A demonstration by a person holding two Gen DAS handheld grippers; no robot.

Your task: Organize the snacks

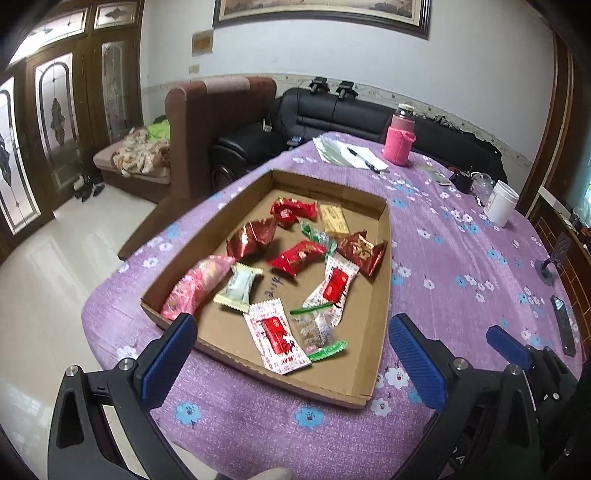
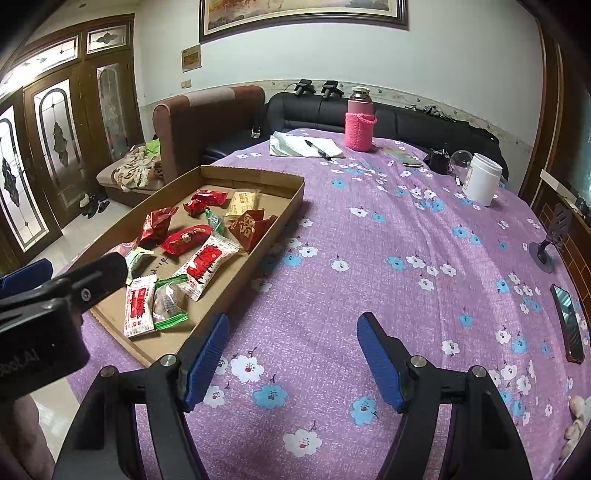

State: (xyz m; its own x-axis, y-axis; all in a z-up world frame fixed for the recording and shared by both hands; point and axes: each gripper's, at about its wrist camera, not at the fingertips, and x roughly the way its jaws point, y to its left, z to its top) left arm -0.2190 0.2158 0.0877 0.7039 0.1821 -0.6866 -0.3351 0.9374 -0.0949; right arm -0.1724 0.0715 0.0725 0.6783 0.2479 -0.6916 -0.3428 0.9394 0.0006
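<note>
Soft even indoor light, slight blur, fisheye-warped dark corners

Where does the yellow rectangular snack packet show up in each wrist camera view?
Left wrist: the yellow rectangular snack packet lies at the far end of the shallow cardboard tray, above picture centre.
Right wrist: same packet, upper left of centre, near the tray's far wall.
Shared landmark: pink knitted bottle sleeve.

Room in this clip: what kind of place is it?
Most likely a home living room: a black sofa and brown armchair behind a table with a purple flowered cloth, plus a framed painting.
</note>
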